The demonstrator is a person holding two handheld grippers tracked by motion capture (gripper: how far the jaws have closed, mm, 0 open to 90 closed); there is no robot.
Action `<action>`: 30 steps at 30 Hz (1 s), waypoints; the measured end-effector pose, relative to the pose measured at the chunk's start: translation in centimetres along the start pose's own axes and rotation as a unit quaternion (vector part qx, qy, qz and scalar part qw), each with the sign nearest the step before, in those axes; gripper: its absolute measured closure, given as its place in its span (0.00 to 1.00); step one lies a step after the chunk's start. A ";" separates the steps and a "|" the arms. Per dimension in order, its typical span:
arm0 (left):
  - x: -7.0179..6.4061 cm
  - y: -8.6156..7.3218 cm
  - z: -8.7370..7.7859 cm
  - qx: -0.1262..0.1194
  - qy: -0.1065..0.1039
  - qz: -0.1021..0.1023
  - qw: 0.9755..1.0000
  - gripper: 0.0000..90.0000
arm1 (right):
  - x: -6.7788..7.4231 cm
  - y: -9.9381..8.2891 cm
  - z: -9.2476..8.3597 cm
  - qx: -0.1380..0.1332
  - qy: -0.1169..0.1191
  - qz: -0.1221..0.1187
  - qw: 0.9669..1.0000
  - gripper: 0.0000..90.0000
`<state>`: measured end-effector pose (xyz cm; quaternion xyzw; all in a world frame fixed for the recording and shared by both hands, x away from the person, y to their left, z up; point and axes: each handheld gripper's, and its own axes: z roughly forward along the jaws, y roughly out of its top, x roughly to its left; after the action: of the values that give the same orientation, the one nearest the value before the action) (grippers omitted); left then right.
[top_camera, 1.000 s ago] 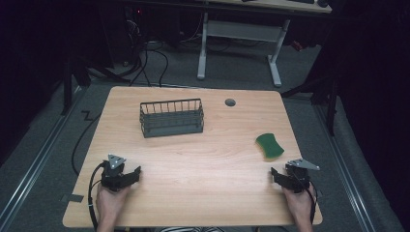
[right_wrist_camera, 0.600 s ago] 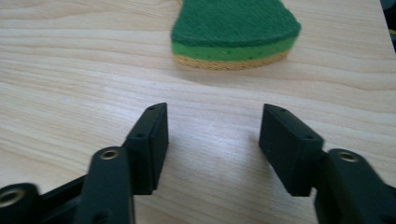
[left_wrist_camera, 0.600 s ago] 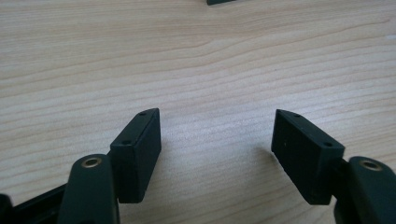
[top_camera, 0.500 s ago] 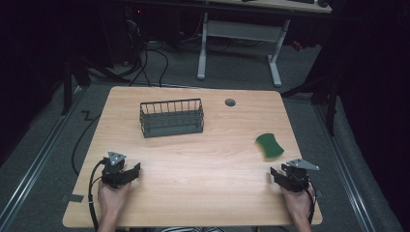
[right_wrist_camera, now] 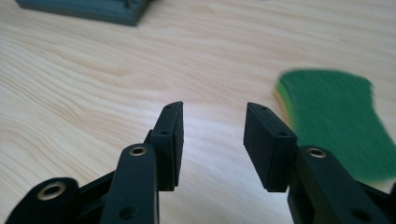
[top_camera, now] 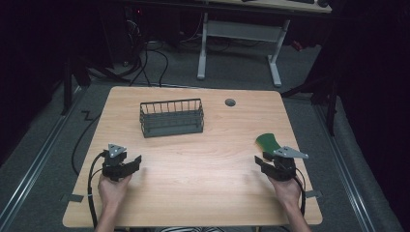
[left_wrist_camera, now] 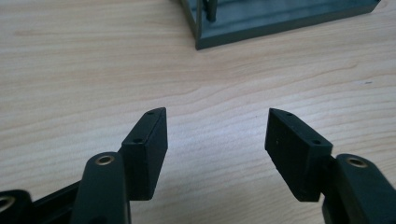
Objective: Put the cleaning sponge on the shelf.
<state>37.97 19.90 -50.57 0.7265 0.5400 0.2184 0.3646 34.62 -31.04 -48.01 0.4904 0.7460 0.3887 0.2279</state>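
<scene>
The basket (top_camera: 171,118) stands on the table (top_camera: 203,193), toward its far side. The round hole (top_camera: 230,102) lies right of the basket, near the far edge. The sponge (top_camera: 267,142) lies further right and nearer to the person, just beyond the right gripper (top_camera: 261,161). The left gripper (top_camera: 133,164) is before the basket, to its left.

A dark wire basket (top_camera: 171,118) stands toward the far side of the wooden table (top_camera: 193,193), a small round grey cap (top_camera: 230,102) lies near the far edge, and cables (top_camera: 145,63) trail across the floor beyond.
</scene>
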 end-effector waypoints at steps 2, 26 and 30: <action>-0.1 0.5 0.0 -0.001 0.000 0.004 1.000 0.46 | 0.4 1.0 0.6 -0.002 0.014 0.000 1.000 0.68; 0.8 6.6 3.0 0.004 0.019 -0.013 1.000 0.54 | 4.4 10.4 9.6 0.012 0.077 -0.006 0.997 0.73; 0.9 7.4 3.4 0.004 0.017 -0.018 1.000 0.54 | 5.1 11.5 11.0 0.018 0.083 -0.006 0.996 0.73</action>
<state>45.35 18.62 -47.13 0.7144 0.5598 0.2225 0.3561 46.82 -19.96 -45.15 0.4560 0.7722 0.4131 0.1585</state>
